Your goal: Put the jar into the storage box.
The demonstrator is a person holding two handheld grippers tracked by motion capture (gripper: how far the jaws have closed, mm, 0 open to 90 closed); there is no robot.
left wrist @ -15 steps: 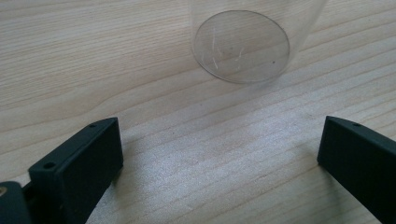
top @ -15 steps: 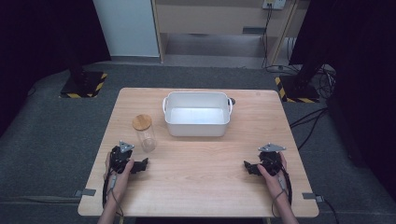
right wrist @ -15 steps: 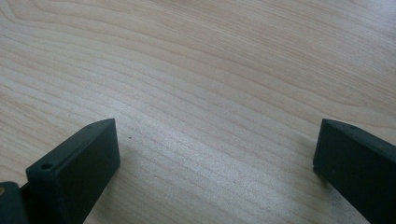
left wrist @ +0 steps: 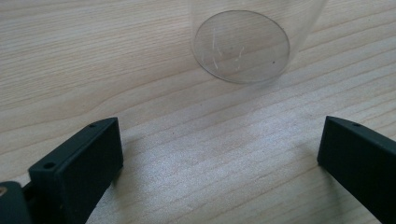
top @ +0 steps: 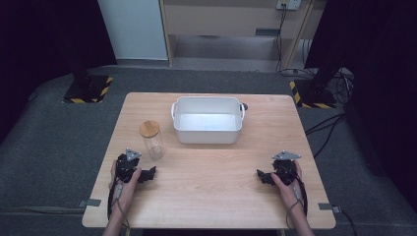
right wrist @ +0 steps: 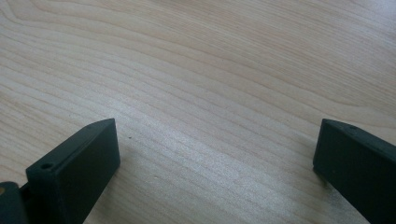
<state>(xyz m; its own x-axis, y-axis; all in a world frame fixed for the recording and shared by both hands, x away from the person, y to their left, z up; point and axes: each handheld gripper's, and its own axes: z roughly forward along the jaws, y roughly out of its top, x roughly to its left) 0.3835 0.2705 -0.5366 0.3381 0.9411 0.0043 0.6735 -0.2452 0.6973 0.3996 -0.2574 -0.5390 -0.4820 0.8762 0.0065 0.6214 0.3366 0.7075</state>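
A clear glass jar [top: 152, 141] with a round wooden lid stands upright on the wooden table [top: 206, 196], left of centre. Its clear base [left wrist: 241, 45] shows just ahead of my left gripper [left wrist: 219, 154], whose black jaws stand wide apart with only bare wood between them. In the high view that left gripper [top: 147, 174] rests on the table a little in front of the jar. My right gripper [top: 262, 177] lies near the front right, and its jaws [right wrist: 217, 154] are open over bare wood too.
A white rectangular tub [top: 208, 119] with two handles sits at the middle back of the table, with water-like pale contents. A small dark thing [top: 244, 106] lies behind its right handle. Grey carpet surrounds the table; cables trail at the right.
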